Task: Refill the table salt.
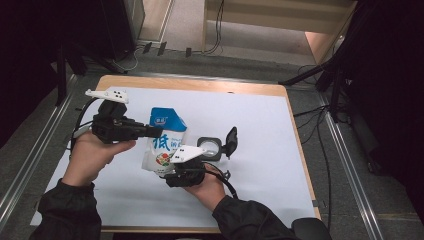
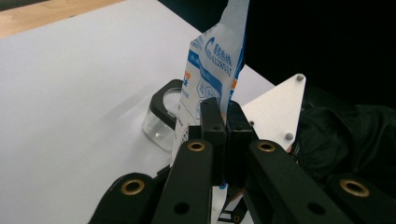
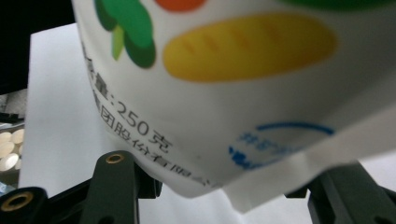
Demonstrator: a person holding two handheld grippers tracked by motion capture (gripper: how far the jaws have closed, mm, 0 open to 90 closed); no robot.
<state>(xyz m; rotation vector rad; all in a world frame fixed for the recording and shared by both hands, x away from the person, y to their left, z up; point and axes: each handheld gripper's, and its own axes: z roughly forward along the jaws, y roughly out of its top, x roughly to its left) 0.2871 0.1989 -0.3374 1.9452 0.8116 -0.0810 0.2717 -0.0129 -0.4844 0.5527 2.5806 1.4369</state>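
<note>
Two grippers [image 1: 155, 131] [image 1: 167, 175] clamp one pouch [image 1: 162, 142] — white sheet [image 1: 260, 150], wooden table [image 1: 200, 85], grey floor [image 1: 345, 165].

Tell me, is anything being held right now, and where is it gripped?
Yes: a white and blue pouch. The left gripper pinches its sealed top edge; the right gripper has the pouch's bottom between its fingers.

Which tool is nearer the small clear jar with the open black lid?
Right. The right tool sits just beside the jar, at the pouch's bottom; the left tool pinches the pouch's top, farther away.
</note>
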